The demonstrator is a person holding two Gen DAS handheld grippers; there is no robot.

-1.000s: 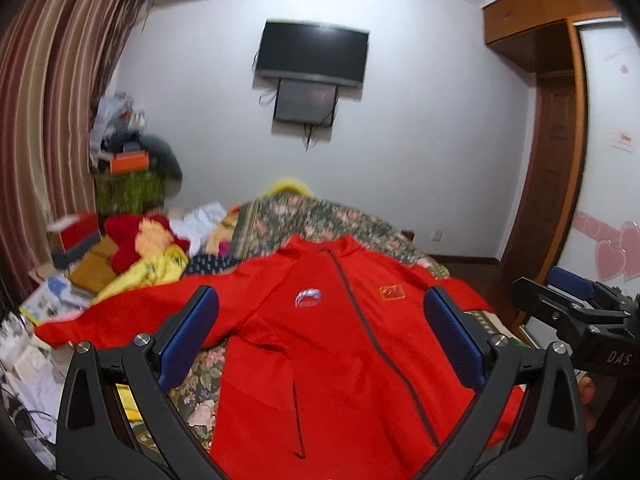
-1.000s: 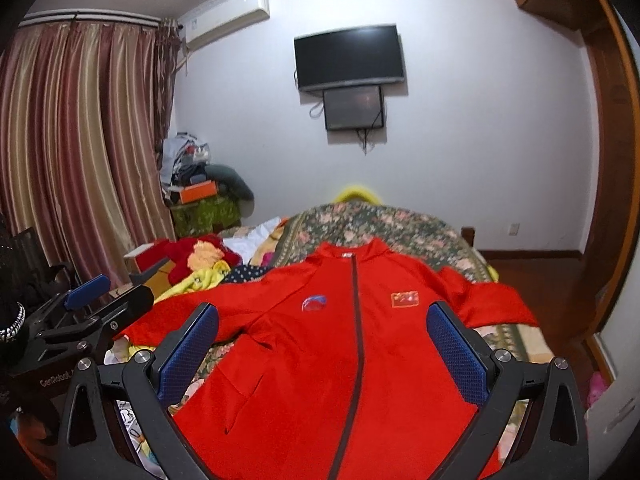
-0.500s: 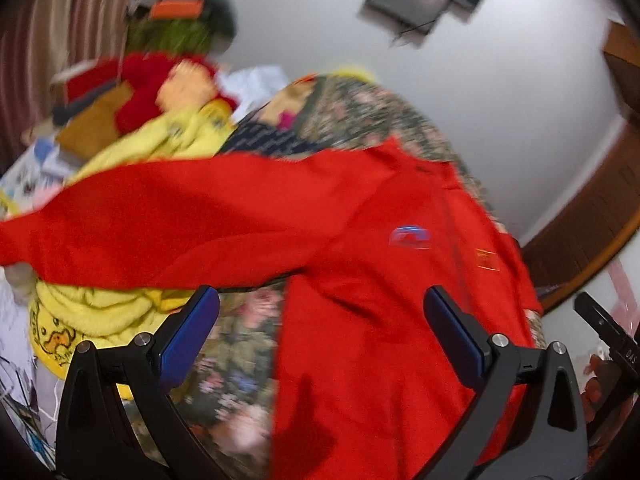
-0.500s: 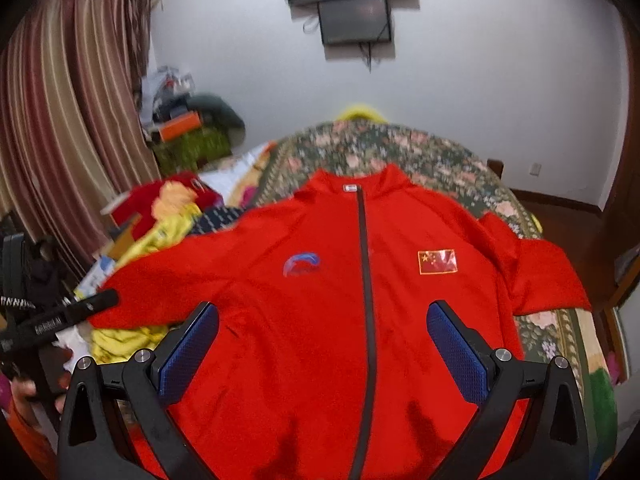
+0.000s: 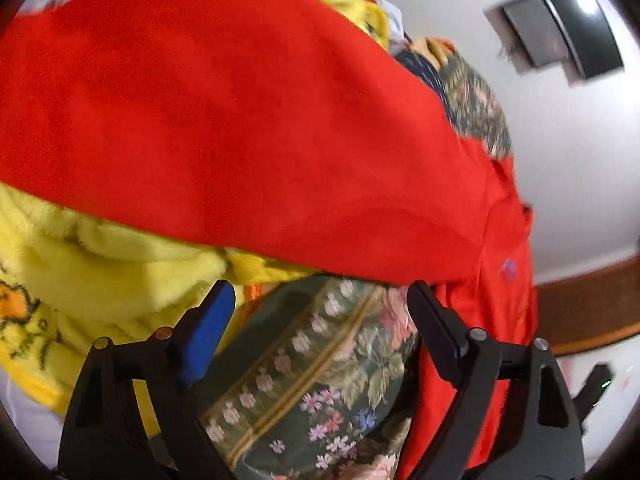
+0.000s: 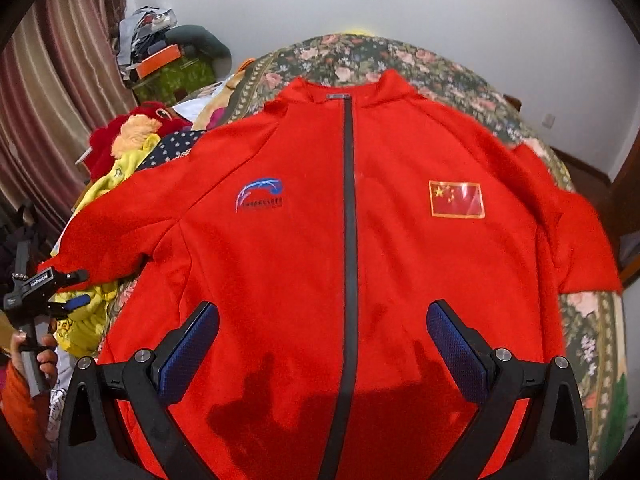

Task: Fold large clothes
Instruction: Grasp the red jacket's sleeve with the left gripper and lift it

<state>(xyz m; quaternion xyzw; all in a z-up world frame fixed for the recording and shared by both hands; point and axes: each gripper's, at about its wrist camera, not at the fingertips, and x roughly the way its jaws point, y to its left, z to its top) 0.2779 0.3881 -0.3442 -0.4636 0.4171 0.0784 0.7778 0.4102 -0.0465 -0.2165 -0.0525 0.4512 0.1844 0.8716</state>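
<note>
A red zip jacket [image 6: 280, 264] lies front up on the floral bedspread [image 6: 440, 76], with a dark zipper, a blue logo and a flag patch. My right gripper [image 6: 322, 324] is open and empty, just above the jacket's lower front. My left gripper [image 5: 320, 300] is open and empty, close under the jacket's left sleeve [image 5: 240, 120], which lies over a yellow blanket [image 5: 100, 272]. In the right wrist view the left gripper [image 6: 60, 292] is at the sleeve's end, at the bed's left side.
A pile of clothes and soft toys [image 6: 132, 140] lies left of the bed. Striped curtains [image 6: 48, 80] hang at the far left. A screen [image 5: 568, 20] is on the white wall. A wooden door frame [image 6: 628, 168] stands at the right.
My left gripper has swung left and down, close to the left sleeve. My right gripper has moved forward and down over the jacket's front. Both stayed open.
</note>
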